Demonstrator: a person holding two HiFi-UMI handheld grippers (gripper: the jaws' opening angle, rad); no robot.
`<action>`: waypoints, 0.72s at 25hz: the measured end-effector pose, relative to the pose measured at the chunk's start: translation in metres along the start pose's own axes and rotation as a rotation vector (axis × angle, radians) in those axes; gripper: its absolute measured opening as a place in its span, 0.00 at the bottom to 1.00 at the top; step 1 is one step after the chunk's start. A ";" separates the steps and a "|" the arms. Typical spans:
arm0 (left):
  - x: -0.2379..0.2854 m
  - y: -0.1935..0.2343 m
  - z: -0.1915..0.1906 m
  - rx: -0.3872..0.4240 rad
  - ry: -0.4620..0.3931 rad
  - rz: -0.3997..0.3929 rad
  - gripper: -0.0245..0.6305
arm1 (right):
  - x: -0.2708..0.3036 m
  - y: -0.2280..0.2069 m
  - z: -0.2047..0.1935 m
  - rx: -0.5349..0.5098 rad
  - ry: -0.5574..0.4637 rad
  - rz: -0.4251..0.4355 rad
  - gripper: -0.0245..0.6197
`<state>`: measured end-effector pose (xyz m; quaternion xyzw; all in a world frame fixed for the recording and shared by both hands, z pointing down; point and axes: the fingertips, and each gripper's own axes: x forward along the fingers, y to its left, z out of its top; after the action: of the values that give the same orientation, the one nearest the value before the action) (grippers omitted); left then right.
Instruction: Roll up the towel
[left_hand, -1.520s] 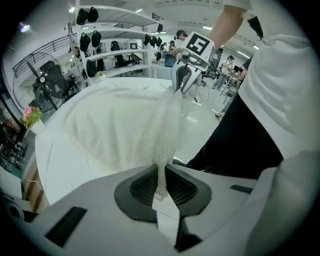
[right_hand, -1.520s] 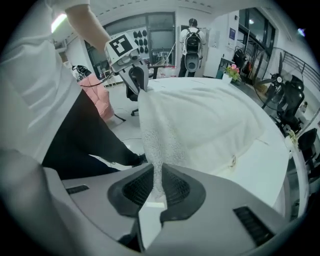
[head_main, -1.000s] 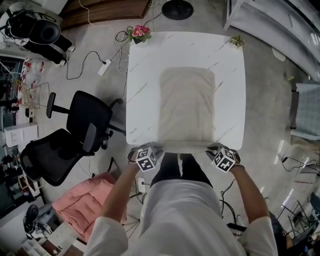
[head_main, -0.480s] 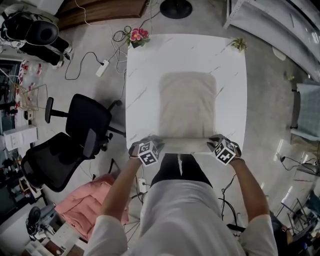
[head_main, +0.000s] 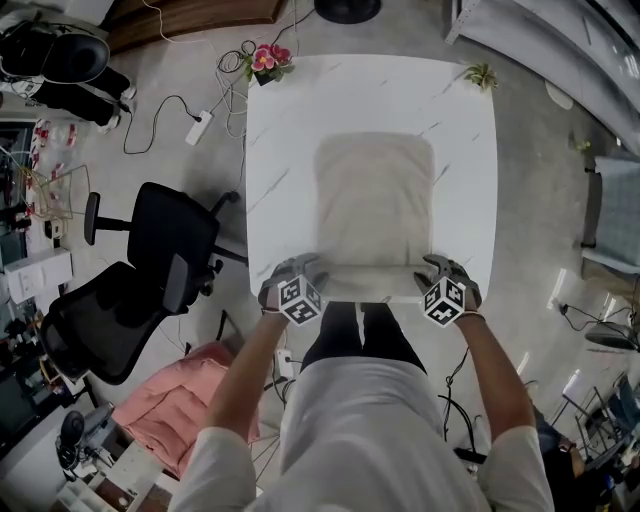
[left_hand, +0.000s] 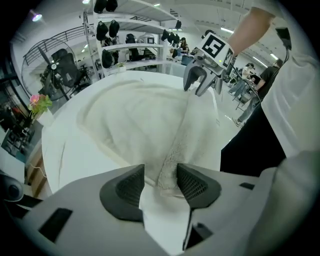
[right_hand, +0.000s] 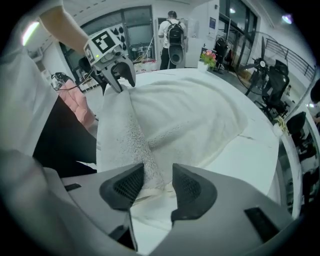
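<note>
On the floor at the far left stand two black office chairs (head_main: 185, 235), with a pink cushion (head_main: 175, 410) nearer the person and a white power strip (head_main: 196, 128) farther off. A pot of pink flowers (head_main: 266, 62) sits at the far left corner of the white marbled tabletop (head_main: 280, 150).

The left claw (head_main: 303, 272) points steeply down at the near left corner of the towel (head_main: 375, 195). Its jaws have just been opening and now stand apart, released. The towel's rolled edge lies between them, close to one pad and with a clear gap at the other.

The pale towel lies flat in the middle of the tabletop. Its near end is turned over into a narrow roll that runs along the tabletop's near edge from one claw to the other.

The right claw (head_main: 440, 272) mirrors the left at the near right corner, also pointing steeply down. Its jaws have just been opening too and are released. The rolled edge sits between them, leaning on one pad and clear of the other.

A small green plant (head_main: 482, 76) sits at the far right corner of the tabletop.
</note>
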<state>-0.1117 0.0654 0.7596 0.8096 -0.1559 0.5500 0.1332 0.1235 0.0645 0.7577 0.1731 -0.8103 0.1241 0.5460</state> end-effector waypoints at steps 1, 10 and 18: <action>-0.002 0.001 0.000 -0.014 -0.001 0.005 0.38 | -0.001 0.001 0.000 -0.016 -0.004 -0.009 0.34; -0.053 -0.008 0.017 -0.027 -0.076 0.066 0.39 | -0.057 0.000 0.028 0.069 -0.179 -0.051 0.34; -0.048 -0.063 0.010 0.055 -0.073 -0.007 0.37 | -0.059 0.046 0.014 0.002 -0.160 0.049 0.33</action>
<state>-0.0947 0.1248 0.7082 0.8330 -0.1428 0.5237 0.1071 0.1133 0.1093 0.6972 0.1633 -0.8552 0.1241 0.4760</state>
